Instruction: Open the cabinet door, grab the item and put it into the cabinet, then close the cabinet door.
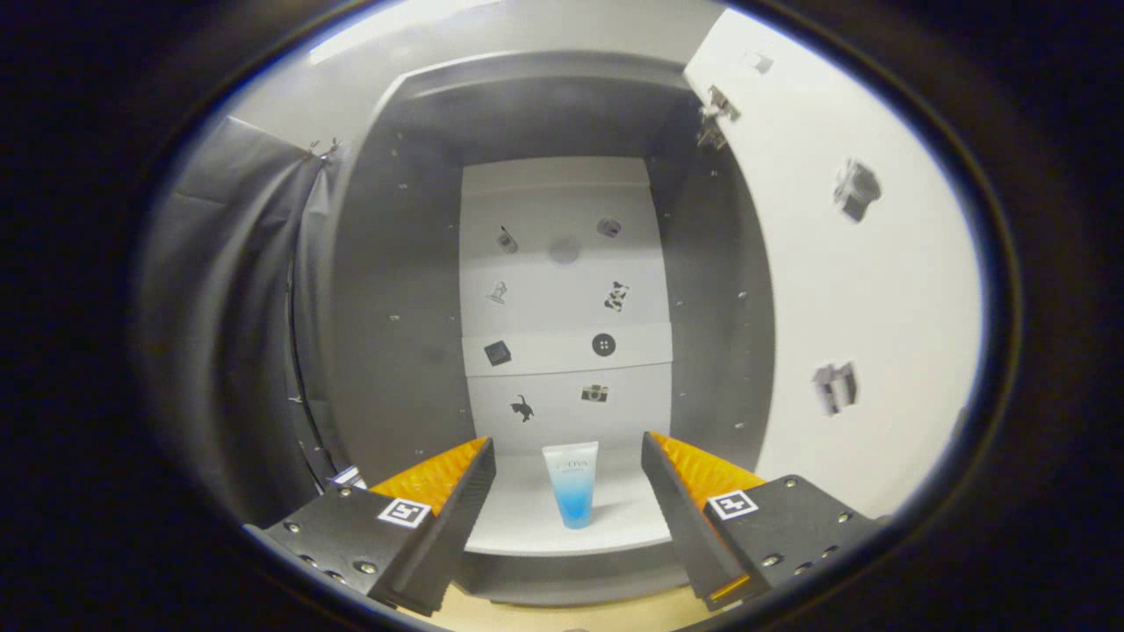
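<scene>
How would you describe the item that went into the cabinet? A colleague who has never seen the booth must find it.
Look into the open cabinet, its white door swung out to the right. On the bottom shelf, ahead of the open gripper, stands a small tube. It is the only loose object there, white at the top and fading to blue at the base.

Hand-held gripper point(568, 470) with two wedge-shaped fingers point(457, 505), ribbed inner pads, dark screw-studded mounts each bearing what seems a square black-and-white marker.
</scene>
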Motion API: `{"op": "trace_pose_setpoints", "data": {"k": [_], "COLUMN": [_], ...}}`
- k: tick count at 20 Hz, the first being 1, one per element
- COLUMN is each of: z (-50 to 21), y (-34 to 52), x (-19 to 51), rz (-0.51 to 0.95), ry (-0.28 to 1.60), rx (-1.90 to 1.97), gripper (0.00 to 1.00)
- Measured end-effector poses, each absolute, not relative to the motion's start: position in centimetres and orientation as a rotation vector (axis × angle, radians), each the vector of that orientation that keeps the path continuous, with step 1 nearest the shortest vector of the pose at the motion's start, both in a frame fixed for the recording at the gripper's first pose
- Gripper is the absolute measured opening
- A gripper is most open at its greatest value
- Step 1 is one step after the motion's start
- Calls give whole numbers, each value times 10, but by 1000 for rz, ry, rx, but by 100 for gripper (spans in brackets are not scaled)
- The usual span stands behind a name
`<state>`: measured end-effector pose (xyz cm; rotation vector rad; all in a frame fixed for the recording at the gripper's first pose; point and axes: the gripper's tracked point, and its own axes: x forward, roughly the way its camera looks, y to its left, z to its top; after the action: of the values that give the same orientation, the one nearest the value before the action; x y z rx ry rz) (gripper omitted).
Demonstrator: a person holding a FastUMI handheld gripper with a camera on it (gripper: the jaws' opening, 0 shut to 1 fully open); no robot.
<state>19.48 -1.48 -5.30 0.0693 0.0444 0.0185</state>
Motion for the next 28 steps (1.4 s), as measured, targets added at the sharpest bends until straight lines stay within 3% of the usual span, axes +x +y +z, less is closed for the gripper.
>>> {"op": "trace_pose_setpoints", "data": {"k": [9, 15, 21, 28], "z": [-31, -24, -36, -52], "y": [-44, -149, -255, -318], "x": [-19, -121, -133, -84], "rz": [-32, -231, -375, -363], "ry": [62, 91, 124, 144], "rx": [10, 8, 3, 38], "gripper": [98, 97, 97, 98]}}
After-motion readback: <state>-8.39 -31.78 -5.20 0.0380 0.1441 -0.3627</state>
